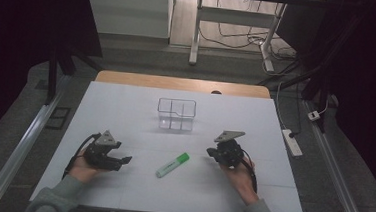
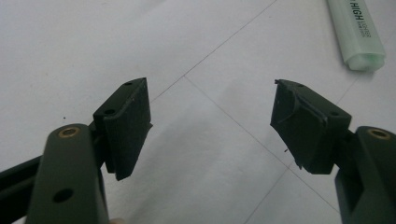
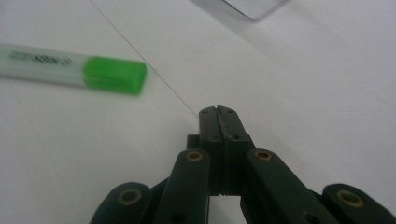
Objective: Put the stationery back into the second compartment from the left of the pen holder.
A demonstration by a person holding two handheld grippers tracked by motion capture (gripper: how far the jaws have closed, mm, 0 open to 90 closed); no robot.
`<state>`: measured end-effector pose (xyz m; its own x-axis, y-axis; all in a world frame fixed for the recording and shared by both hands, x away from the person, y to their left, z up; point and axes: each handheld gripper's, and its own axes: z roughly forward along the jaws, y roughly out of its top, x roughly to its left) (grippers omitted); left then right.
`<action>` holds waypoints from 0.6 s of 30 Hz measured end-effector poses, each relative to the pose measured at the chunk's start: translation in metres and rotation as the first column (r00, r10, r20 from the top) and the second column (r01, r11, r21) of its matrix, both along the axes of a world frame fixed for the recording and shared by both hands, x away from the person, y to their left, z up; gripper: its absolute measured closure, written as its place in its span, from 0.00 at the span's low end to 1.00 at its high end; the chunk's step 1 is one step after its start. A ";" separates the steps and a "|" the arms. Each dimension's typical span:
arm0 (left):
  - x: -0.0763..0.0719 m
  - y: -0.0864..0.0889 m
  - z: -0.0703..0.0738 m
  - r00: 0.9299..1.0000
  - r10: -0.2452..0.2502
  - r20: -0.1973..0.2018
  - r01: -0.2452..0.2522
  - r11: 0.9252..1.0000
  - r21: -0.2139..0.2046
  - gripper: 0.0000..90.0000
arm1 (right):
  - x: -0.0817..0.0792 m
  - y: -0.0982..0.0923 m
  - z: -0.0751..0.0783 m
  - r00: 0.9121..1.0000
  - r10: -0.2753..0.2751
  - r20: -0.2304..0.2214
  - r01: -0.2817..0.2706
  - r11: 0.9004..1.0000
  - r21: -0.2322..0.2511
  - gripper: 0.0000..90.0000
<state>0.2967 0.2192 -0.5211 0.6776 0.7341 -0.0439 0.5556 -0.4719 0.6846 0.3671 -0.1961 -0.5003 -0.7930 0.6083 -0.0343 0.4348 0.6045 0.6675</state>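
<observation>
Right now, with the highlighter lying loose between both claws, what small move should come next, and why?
Probably ease the left claw toward the highlighter's near end. Its jaws stand wide open with nothing between them, and the pen lies just beyond them on the table. The right claw is shut and empty, so it would have to open first.

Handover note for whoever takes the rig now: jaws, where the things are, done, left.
Left gripper: jaws open, nothing between them, low over the table, left of the highlighter.
Right gripper: jaws shut, empty, right of the highlighter.
Highlighter: lies flat between the two grippers, green cap on, untouched.
Clear bin: behind it at mid-table, looks empty.
Done: nothing picked up.
Left: probably grasp the highlighter and put it in the bin; the right jaws must open first if that hand does it.
</observation>
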 end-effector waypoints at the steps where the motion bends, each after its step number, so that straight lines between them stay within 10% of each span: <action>1: 0.000 0.000 0.000 1.000 -0.001 -0.001 0.001 1.000 0.000 0.31 | -0.001 -0.006 0.000 1.000 -0.008 0.004 0.008 1.000 0.000 1.00; 18: 0.002 -0.004 0.002 1.000 -0.010 0.000 0.010 1.000 -0.004 0.31 | -0.037 -0.089 -0.005 0.994 -0.100 0.046 0.096 0.992 0.083 0.47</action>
<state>0.2986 0.2156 -0.5192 0.6852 0.7269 -0.0463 0.5505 -0.4752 0.6864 0.3298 -0.2853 -0.5050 -0.7281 0.6852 -0.0199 0.4542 0.5040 0.7346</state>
